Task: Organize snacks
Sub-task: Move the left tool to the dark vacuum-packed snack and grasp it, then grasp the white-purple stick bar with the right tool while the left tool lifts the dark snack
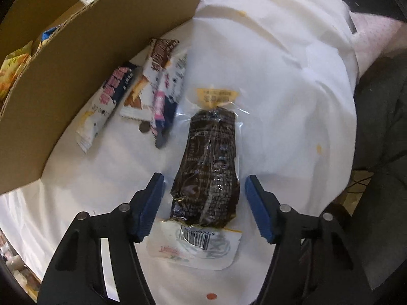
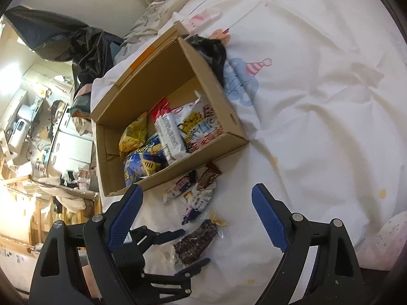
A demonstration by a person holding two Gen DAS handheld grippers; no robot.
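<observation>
A dark brown snack in a clear wrapper (image 1: 207,167) lies on the white sheet between the open fingers of my left gripper (image 1: 203,190), apart from both pads. It also shows in the right wrist view (image 2: 197,241), with the left gripper (image 2: 185,249) around it. Several small snack packets (image 1: 142,96) lie beside the cardboard box (image 1: 84,66). In the right wrist view the box (image 2: 216,96) holds several snack bags (image 2: 165,137), with the loose packets (image 2: 193,190) in front of it. My right gripper (image 2: 197,198) is open and empty, held above the bed.
The white bed sheet (image 2: 318,127) spreads to the right, with a cartoon print (image 2: 241,81). A dark furry object (image 2: 213,50) lies behind the box. Cluttered shelves and a floor area (image 2: 38,139) lie beyond the bed's left edge. A dark chair or cloth (image 1: 381,127) sits at the right.
</observation>
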